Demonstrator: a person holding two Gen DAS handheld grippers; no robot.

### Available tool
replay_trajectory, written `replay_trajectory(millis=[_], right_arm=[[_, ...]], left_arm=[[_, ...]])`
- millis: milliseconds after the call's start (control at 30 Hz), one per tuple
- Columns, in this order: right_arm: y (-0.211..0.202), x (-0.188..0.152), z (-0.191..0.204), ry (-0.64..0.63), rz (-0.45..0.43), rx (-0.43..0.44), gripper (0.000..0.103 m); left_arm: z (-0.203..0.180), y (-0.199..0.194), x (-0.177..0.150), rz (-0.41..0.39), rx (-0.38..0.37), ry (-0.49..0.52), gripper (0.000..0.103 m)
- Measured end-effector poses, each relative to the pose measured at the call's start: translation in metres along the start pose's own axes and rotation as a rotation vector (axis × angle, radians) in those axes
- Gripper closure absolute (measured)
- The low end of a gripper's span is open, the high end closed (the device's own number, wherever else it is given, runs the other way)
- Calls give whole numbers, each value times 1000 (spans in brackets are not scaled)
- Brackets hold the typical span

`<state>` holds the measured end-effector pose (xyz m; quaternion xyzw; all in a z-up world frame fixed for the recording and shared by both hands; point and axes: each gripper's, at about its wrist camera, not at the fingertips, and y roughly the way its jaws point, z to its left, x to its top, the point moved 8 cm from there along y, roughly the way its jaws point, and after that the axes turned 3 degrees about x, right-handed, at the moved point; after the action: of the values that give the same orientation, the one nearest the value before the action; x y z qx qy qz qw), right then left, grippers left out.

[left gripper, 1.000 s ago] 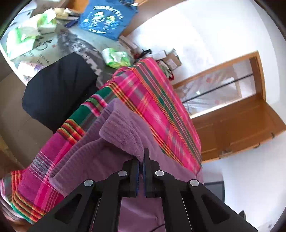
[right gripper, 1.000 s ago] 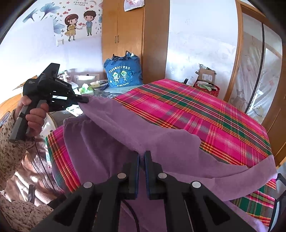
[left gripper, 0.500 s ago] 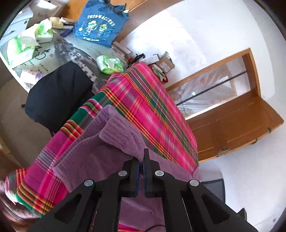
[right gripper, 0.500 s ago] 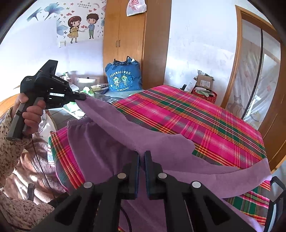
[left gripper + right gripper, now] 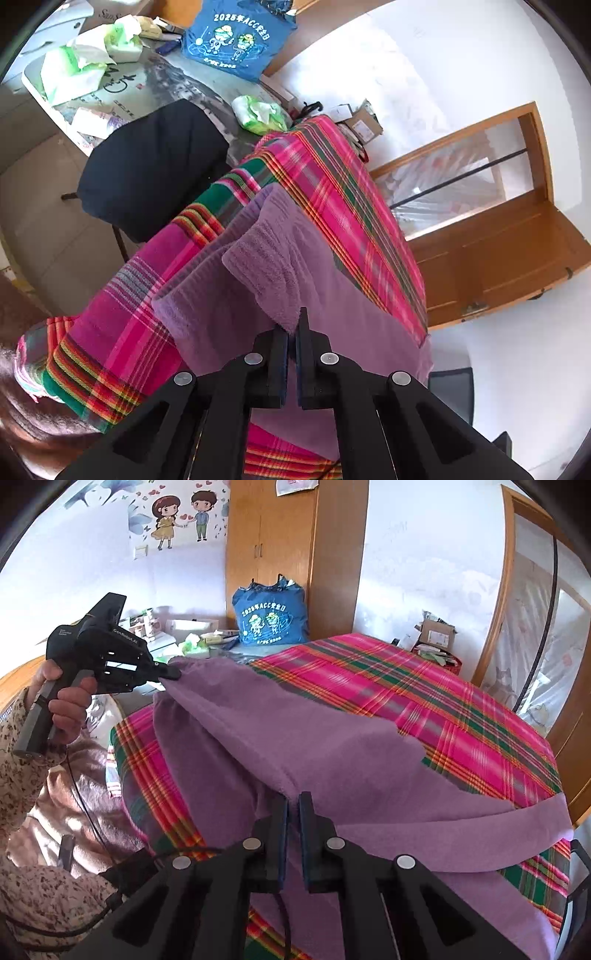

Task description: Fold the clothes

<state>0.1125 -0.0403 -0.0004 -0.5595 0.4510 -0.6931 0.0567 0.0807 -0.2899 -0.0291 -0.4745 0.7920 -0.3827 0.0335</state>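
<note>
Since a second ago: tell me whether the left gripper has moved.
Yes. The left gripper has moved rightward, nearer the blue bag.

You hold a purple garment [image 5: 314,738] of soft, fuzzy, matt fleece. Under it lies a woven plaid cloth [image 5: 424,701], smooth and flat. Your grippers [image 5: 293,808] look like matt black plastic with small shiny metal screws. The wardrobe [image 5: 291,546] is glossy wood; the blue bag [image 5: 269,616] is thin cloth.
</note>
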Motion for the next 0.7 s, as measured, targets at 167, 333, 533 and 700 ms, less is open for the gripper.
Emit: replay_trajectory(millis=[167,333,533,700], right_arm=[[6,-8,6,-20,31,12,97],[20,-22,12,-35,85,40,97],[30,-29,10,-5,117,72,97],[30,-27,10,10,115,73,97]], left_arm=[[9,5,-3,6,24,-5,100],[21,11,-6,23,48,-22,100],[32,20,-8,41,73,-41,100],[34,22,-8,53,80,-50,100]])
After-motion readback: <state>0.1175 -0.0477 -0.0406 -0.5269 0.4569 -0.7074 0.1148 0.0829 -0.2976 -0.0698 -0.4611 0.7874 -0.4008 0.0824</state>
